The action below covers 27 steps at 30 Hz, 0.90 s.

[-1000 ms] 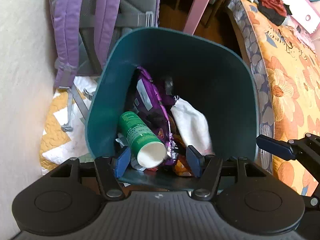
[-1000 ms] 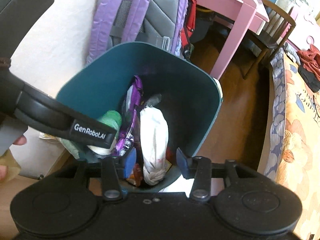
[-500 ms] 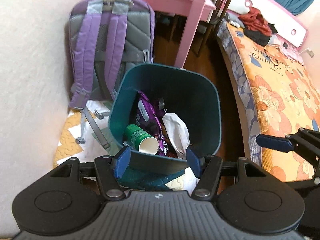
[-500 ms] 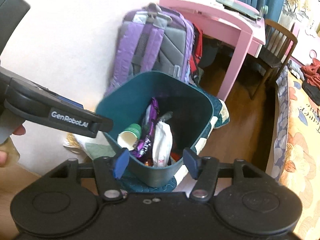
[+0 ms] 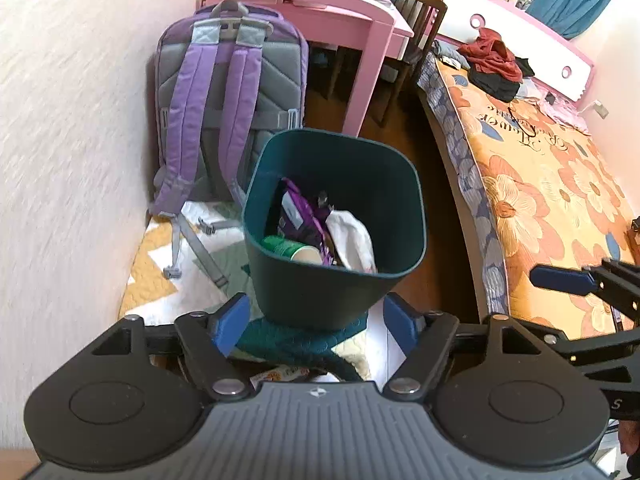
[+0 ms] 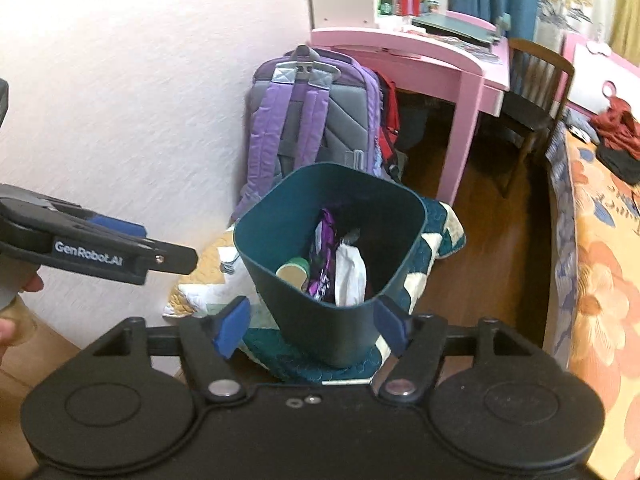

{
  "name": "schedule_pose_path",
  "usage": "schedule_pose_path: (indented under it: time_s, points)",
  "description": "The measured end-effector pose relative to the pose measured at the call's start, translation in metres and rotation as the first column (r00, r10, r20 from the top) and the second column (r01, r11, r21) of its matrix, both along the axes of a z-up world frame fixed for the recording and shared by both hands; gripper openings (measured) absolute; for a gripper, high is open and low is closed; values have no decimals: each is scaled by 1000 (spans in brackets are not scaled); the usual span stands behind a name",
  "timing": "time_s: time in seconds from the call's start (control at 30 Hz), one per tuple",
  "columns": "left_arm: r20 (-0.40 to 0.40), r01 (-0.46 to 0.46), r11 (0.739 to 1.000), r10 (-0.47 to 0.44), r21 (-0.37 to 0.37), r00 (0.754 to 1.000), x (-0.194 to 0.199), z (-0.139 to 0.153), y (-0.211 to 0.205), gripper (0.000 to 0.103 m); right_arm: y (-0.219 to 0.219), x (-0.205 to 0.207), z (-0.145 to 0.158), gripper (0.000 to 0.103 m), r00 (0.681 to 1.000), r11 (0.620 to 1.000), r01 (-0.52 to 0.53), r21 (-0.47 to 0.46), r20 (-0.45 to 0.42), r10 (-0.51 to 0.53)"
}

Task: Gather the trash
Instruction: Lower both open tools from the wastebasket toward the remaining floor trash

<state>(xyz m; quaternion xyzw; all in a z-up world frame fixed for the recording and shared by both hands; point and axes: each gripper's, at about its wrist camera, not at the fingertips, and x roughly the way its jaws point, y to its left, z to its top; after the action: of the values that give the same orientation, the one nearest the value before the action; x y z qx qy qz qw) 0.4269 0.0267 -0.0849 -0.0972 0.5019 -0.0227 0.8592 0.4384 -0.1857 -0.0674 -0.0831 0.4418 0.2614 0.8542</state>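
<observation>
A dark teal trash bin (image 5: 384, 184) stands on a quilted mat on the floor; it also shows in the right wrist view (image 6: 280, 216). Inside lie a green paper cup (image 5: 294, 250), a purple wrapper (image 5: 304, 216) and a white crumpled tissue (image 5: 352, 236). My left gripper (image 5: 316, 326) is open and empty, held above and in front of the bin. My right gripper (image 6: 312, 326) is open and empty, also above the bin's near side. The left gripper's side shows at the left of the right wrist view (image 6: 104, 252).
A purple and grey backpack (image 5: 228, 92) leans on the wall behind the bin. A pink desk (image 5: 320, 4) and a wooden chair (image 5: 416, 20) stand further back. A bed with a flowered orange cover (image 5: 552, 184) runs along the right. The quilted mat (image 5: 160, 264) covers the wooden floor.
Both grippers have pulled up and back from the bin's mouth, so the bin looks smaller and more of the room shows. Both stay open and empty.
</observation>
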Motion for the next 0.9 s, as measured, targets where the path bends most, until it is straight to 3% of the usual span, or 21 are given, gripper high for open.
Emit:
schedule_pose_path:
  time_s: [0.17,0.2,0.3,0.43,0.53,0.77,0.9]
  points:
    - [-17,-3,1000,4,28,1000,-16,-20,7,79,-2,-19,-14,77,998,999,52,14,-28,-52]
    - [-28,-7,1000,8,27,1000,-19,-25,9,79,-2,-24,-18,83,998,998,57,15,-32,-57]
    - [-60,-37,999,38,12,997,-25,-48,12,79,-5,-31,-38,94,996,997,76,6,-55,-75]
    - [-109,-117,993,116,-3,987,-33,-85,15,83,-12,-33,-82,95,990,998,67,1,-121,-66]
    - [-146,-124,992,124,11,981,-39,-121,11,92,-17,-35,-118,96,982,998,49,-30,-180,-54]
    - [-230,-85,996,82,-2,970,-50,-220,2,92,-21,-49,-204,99,964,997,-15,-72,-267,-5]
    - [-287,-31,999,34,14,957,-47,-292,-6,93,-23,-51,-275,99,944,994,-10,-110,-329,-27]
